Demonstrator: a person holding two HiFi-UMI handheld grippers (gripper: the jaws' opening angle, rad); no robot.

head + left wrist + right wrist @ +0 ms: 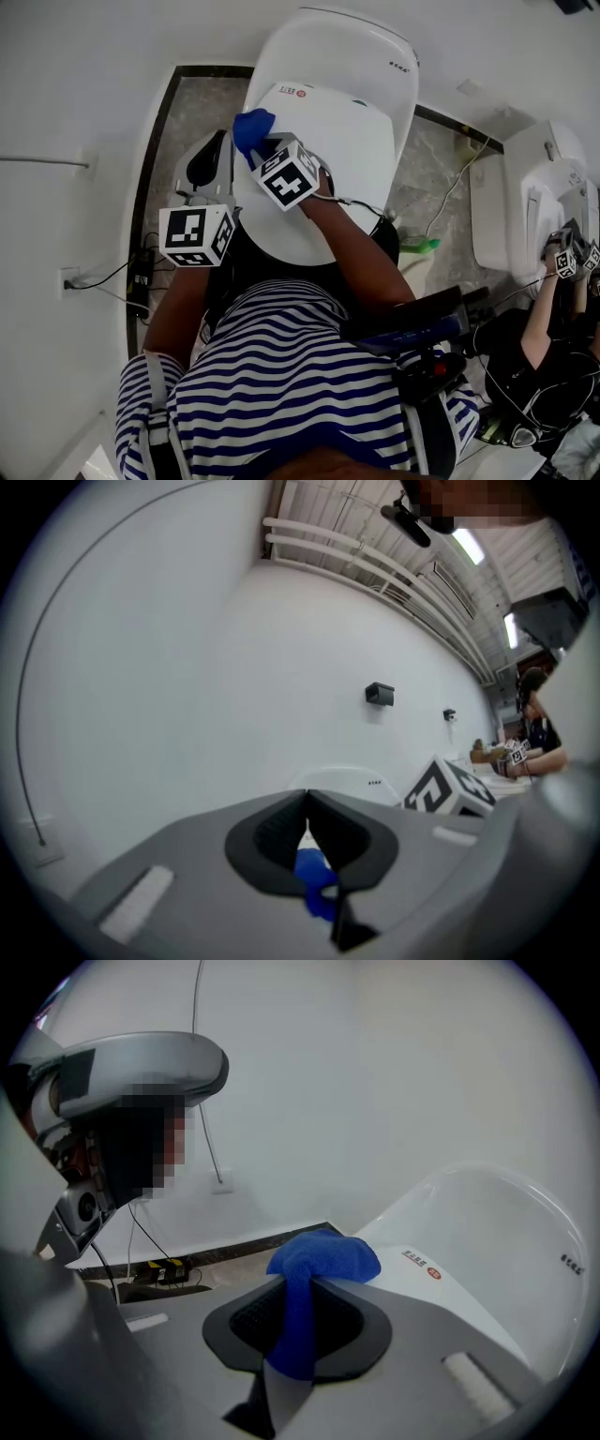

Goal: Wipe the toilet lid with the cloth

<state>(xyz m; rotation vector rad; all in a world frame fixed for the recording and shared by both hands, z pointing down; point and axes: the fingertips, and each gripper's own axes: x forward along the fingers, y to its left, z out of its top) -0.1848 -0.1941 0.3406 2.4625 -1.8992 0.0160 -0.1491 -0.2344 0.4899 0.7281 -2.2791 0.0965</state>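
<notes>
The white toilet lid (352,159) lies closed in the middle of the head view, and its near corner (469,1288) shows in the right gripper view. My right gripper (260,142) is over the lid's far left corner, shut on a blue cloth (252,125). The cloth (323,1258) bunches beyond the jaws and a strip of it hangs back between them (302,1288). My left gripper (216,150) hangs beside the toilet's left side, off the lid. Its jaws (307,803) meet at the tips; a bit of blue cloth (315,878) shows beyond them.
The white tank (352,52) rises behind the lid. Marble floor (183,117) with a dark border runs along the left wall, where a socket (68,278) and cables with a black adapter (141,267) lie. A second toilet (530,202) and another person's grippers (568,261) are at the right.
</notes>
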